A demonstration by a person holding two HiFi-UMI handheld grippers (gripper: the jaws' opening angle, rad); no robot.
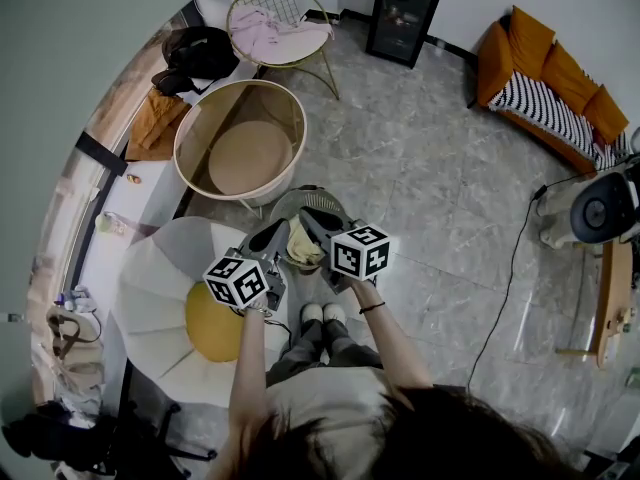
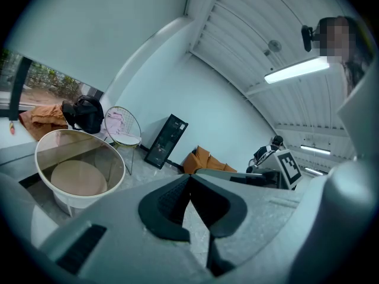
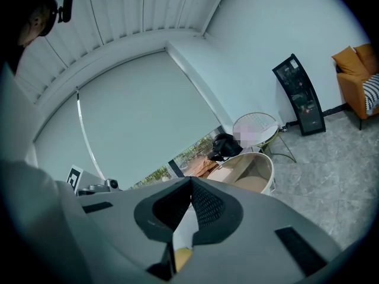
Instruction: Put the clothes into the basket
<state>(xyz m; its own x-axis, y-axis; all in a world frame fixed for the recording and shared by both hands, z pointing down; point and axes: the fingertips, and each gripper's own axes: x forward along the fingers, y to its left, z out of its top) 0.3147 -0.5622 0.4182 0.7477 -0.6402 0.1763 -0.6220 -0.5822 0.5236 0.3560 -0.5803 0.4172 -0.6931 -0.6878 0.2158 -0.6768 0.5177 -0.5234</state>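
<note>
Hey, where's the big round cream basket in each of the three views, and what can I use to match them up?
Head view: big round cream basket upper left of centre.
Left gripper view: lower left, on the floor.
Right gripper view: right of centre.
Shared landmark: the tall black cabinet against the wall, in all three.

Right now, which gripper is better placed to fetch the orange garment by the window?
Left, probably: the orange garment lies nearer the left gripper; the right gripper would cross over.
</note>
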